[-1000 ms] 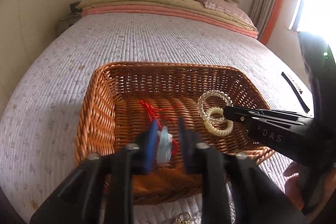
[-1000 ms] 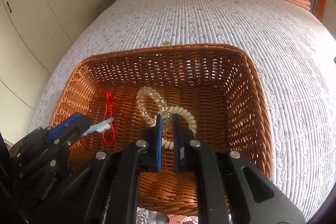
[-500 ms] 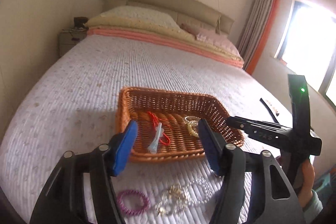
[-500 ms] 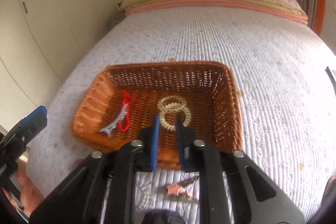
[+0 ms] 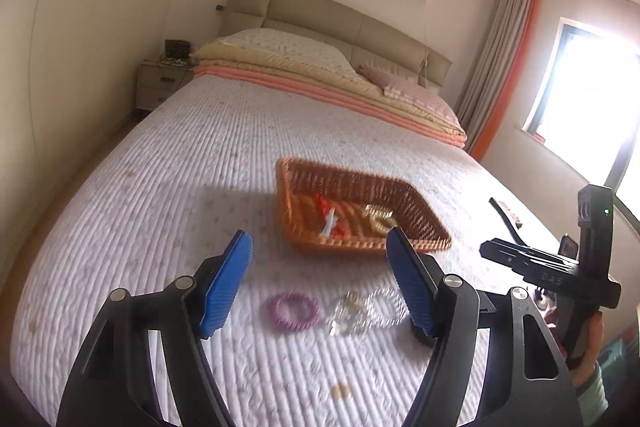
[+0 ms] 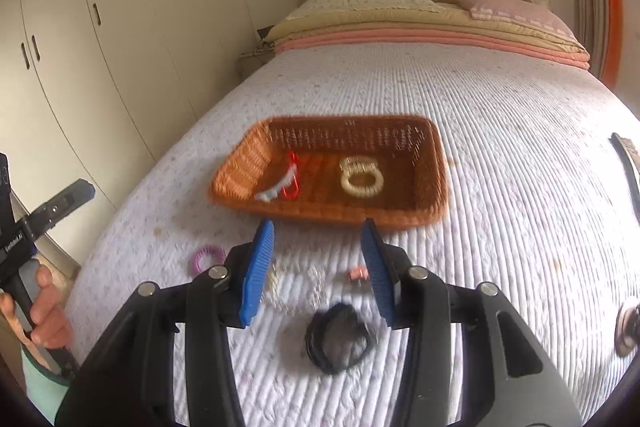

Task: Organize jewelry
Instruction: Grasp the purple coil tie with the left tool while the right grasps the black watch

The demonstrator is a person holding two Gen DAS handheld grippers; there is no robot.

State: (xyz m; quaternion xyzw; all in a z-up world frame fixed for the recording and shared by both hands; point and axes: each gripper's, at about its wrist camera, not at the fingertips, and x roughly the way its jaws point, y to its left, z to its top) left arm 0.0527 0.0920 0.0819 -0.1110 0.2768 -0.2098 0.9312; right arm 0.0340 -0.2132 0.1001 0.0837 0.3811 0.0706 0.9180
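Note:
An orange wicker basket (image 5: 308,179) (image 6: 248,167) sits on the bed. In it lie a red cord (image 6: 291,183), a pale blue clip (image 6: 276,189) and cream bead bracelets (image 6: 361,179). Both grippers are open, empty and pulled back to the near side of the basket: left gripper (image 5: 320,281), right gripper (image 6: 318,259). On the quilt near them lie a purple coil ring (image 5: 295,311) (image 6: 206,255), a clear bead bracelet with a gold charm (image 5: 368,309) (image 6: 296,283), a small pink clip (image 6: 357,273) and a black hair tie (image 6: 339,341).
The quilted bed (image 5: 240,147) stretches to stacked blankets and pillows (image 6: 420,23). A black strap (image 6: 630,167) lies at the right edge. A small tan item (image 5: 341,391) lies on the quilt nearby. Wardrobes (image 6: 100,27) stand at left, a window (image 5: 592,87) at right.
Both grippers pulled back from the basket toward the bed's near end. The left let go of the blue clip in the basket and opened wide; the right one opened too.

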